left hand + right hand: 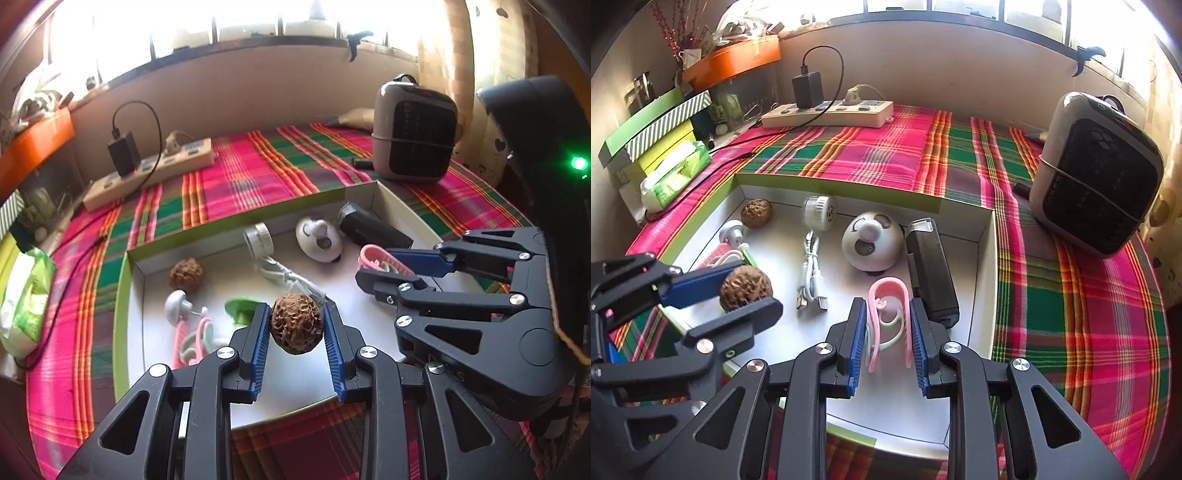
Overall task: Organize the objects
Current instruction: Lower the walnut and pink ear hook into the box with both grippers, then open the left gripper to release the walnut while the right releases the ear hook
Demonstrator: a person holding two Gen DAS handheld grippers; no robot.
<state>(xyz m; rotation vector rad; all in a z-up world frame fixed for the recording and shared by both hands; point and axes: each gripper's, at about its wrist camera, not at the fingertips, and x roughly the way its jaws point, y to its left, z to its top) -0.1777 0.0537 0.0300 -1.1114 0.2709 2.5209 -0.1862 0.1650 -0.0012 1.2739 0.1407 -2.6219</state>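
A shallow white box with a green rim [236, 218] [849, 184] lies on the plaid cloth. My left gripper [295, 328] [738, 291] is shut on a wrinkled brown walnut [296, 322] [745, 286] and holds it above the box floor. My right gripper [888, 336] [373, 266] is shut on a pink clip [888, 314] [373, 256], over the box's right half. A second walnut [186, 272] [756, 213] rests in the box's far left corner.
Also in the box: a white dome toy [872, 240], a black case [932, 273], a coiled white cable [812, 273], a white round adapter [819, 208], another pink clip [192, 339]. Behind stand a heater [1097, 177], a power strip [827, 112], tissues [676, 177].
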